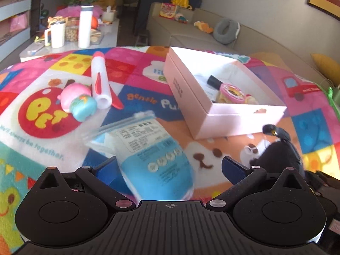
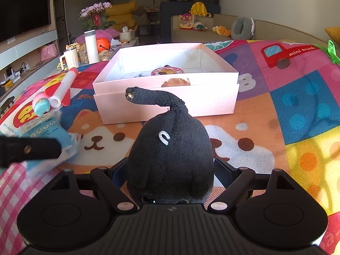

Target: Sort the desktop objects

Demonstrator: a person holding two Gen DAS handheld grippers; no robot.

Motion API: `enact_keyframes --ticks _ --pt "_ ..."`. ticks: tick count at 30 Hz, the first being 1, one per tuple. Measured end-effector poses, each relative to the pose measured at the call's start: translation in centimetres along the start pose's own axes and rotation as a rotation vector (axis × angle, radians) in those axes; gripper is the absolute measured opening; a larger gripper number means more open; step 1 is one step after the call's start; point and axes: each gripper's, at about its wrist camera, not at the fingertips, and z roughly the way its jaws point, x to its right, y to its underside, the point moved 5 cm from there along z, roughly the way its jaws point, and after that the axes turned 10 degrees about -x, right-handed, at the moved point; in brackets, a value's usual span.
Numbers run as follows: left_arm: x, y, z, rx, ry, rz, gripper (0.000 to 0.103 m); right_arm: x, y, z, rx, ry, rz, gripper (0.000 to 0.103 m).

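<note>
Right gripper (image 2: 170,170) pinches the black plush (image 2: 172,148) just short of the pink box (image 2: 165,104); I should lift it clear of the near wall, then let go inside. Left gripper (image 1: 170,167) is spread around the blue pouch (image 1: 153,159), left of the box, not yet squeezing

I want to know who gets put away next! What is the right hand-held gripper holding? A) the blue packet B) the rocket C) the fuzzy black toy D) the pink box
C: in the right wrist view the fuzzy black toy sits squeezed between the fingers of the right hand-held gripper.
</note>
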Motion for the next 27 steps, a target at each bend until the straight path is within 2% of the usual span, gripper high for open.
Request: enact_keyframes --ticks 4,8,12,13,14,22,25,27 --pt "-0.5 -1.5 1.7 -0.011 -0.104 0.071 0.103 0.1 0.0 0.1 -0.003 -0.005 0.005 0.086" --pt "-1.0 -0.7 1.3 -0.004 -0.084 0.124 0.103 0.1 -0.1 0.2 -0.005 -0.019 0.006 0.086" --pt "-0.7 0.3 0.6 0.033 -0.103 0.171 0.101 -0.1 -0.1 0.4 -0.018 -0.025 -0.001 0.086" --pt "-0.7 0.4 0.6 0.035 -0.107 0.178 0.087 -0.1 -0.1 0.5 -0.020 -0.026 -0.003 0.086" --pt "-0.6 0.4 0.7 0.027 -0.110 0.182 0.063 -0.2 -0.1 0.5 -0.020 -0.027 -0.006 0.086" --pt "-1.6 2.2 -1.2 0.014 -0.113 0.182 0.061 -0.4 -0.9 -1.4 0.055 0.029 -0.069 0.086" --pt "-1.4 3.3 -2.5 0.008 -0.095 0.196 0.061 -0.2 -1.6 -1.7 0.020 0.015 -0.076 0.084" --pt "-1.1 3.8 -3.4 0.013 -0.081 0.207 0.061 -0.1 -1.8 -1.4 -0.031 0.000 -0.083 0.076"
